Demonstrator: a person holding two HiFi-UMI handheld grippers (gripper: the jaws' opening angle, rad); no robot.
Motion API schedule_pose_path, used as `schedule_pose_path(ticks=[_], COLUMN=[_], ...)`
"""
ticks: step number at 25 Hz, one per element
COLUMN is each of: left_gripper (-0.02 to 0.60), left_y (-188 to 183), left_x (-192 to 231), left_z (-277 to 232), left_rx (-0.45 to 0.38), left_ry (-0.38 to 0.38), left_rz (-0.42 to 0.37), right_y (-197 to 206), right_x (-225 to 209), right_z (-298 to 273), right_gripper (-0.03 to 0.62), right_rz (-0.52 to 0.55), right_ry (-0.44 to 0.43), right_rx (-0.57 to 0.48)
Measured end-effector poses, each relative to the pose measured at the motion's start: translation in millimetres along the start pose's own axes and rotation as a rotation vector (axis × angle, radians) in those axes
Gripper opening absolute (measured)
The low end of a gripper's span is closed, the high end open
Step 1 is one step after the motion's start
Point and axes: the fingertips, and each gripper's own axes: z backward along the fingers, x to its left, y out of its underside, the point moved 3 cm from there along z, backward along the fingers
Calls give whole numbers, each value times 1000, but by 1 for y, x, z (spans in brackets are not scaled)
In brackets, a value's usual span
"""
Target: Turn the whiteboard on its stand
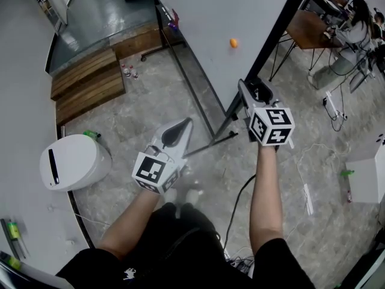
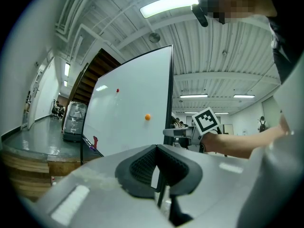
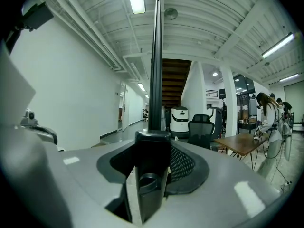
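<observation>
- Clamped the right gripper on the whiteboard's black side frame, the post filling the gap between both pads in the right gripper view.
- Carried the left gripper with its jaws only a slit apart and nothing between them, aimed at the board from the lower left of the head view.
- Showed the whiteboard upright at upper centre of the head view, edge-on to the right gripper and white face toward the left one.
- Picked out an orange magnet on that face and a pen tray along its bottom edge, at lower left in the left gripper view.
- Placed the board on a black stand, with one foot reaching across the grey floor between the two grippers, just below centre.
- Caught a rounded white machine at the left edge, wooden steps above it and a desk with seated people at upper right, all well apart from the board.
- Read as the turning step itself: grip taken on the frame, swing apparently in hand, how far round impossible to say.
- Called next for a steady sideways pull on the frame without slackening the pads, and for feet kept off the stand's foot and the black cable at lower centre.
- Looked free to use the empty gripper to steady the face.
</observation>
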Motion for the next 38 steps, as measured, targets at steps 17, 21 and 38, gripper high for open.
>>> schedule_pose_path(ticks=[17,21,38], left_gripper=[2,2,2], left_y=[-18,-18,-29], left_x=[-2,-6,-7], left_z=[11,14,28], left_rx=[-23,-27,-38], left_ry=[0,16,36], left_rz=[-4,-11,-32], right_y=[10,12,16], right_x=[12,13,16], right_z=[69,74,114], right_gripper=[192,192,193], right_rz=[-5,-8,-8], right_ry=[14,18,-15], right_rx=[8,16,26])
